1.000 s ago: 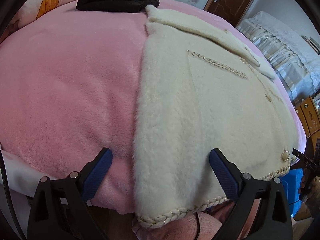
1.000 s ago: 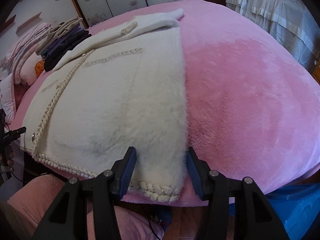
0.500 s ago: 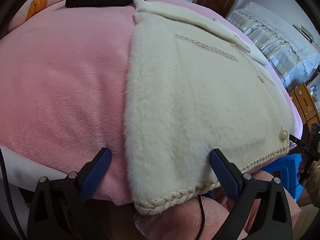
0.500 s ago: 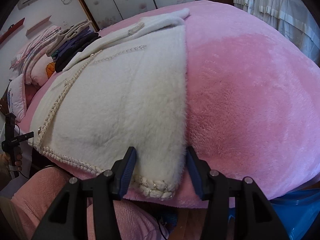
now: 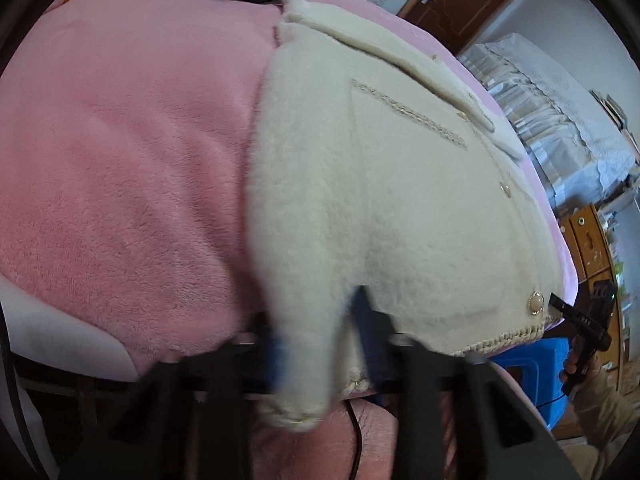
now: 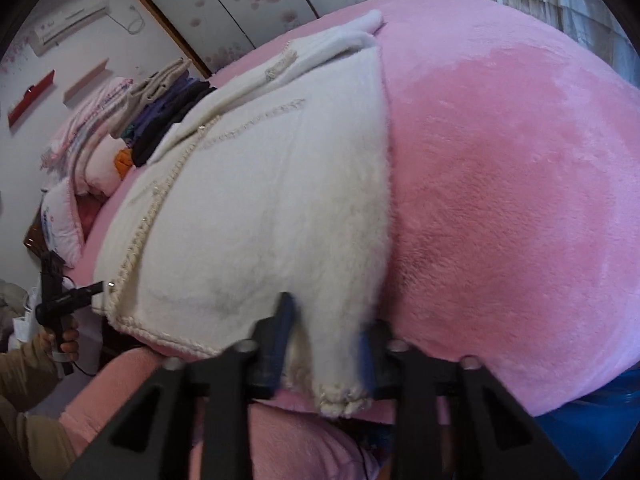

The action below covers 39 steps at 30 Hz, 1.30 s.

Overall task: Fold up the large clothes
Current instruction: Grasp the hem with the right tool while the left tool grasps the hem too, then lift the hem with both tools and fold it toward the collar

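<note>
Both tools (image 5: 316, 344) (image 6: 326, 344) now seemingly pinched on coat hem (image 6: 336, 398) corners.

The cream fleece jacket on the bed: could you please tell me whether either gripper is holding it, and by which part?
Both. The left gripper and right gripper, jaws just closed, each pinch a bottom hem corner of the cream jacket.

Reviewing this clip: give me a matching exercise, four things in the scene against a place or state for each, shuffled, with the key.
Things:
1. cream coat
2. pink blanket
3. stack of folded clothes
4. left gripper

Places or states:
A. at the far end of the bed
B. pinching a hem corner
C. lying flat, near edge hanging over
D. covering the bed

Pairs: 1-C, 2-D, 3-A, 4-B
</note>
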Motion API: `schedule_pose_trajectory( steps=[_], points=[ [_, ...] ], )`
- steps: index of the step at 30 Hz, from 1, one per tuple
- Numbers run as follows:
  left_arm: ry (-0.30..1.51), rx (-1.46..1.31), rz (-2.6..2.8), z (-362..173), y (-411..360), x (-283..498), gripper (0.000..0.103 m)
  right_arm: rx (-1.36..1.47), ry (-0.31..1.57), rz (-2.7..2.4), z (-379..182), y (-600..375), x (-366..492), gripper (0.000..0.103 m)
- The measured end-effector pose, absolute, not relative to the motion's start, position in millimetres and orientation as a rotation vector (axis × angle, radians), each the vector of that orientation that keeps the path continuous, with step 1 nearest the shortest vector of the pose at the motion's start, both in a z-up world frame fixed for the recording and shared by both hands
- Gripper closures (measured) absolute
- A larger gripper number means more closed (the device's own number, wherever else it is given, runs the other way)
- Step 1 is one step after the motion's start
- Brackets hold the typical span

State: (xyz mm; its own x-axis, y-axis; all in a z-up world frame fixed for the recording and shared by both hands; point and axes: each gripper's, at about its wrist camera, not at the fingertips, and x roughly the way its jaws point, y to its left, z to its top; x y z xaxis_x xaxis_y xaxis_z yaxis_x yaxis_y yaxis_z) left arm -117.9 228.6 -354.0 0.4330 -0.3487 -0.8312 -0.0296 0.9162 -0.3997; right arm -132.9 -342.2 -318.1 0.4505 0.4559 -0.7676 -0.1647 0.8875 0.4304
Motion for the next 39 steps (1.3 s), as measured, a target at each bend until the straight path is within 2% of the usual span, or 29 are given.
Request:
schedule_pose_trajectory(
  steps=[5,11,18,24,32,39],
  points=[
    [1.136,-0.378,-0.167,-341,223,-115,0.092,0.235,1.036,0.39,-300,-331,-133,0.092],
    [1.114,-0.384,-0.075,-310,208,-105,0.093,0.193,0.887,0.431,-250,-317,-137,0.093],
    [0.947,-0.55,-0.099,-234,198,-84,0.094,0.214,0.674,0.457,-162,-302,-120,0.095],
    [0.821,-0.67,-0.103,-169,197,-65,0.096,0.297,0.572,0.437,-108,-301,-94,0.095],
    [0.779,-0.673,-0.067,-127,213,-15,0.096,0.477,0.53,0.379,-82,-309,-47,0.095],
    [0.807,-0.703,0.0,-137,220,77,0.096,0.526,0.539,0.334,-78,-311,31,0.095]
  ],
)
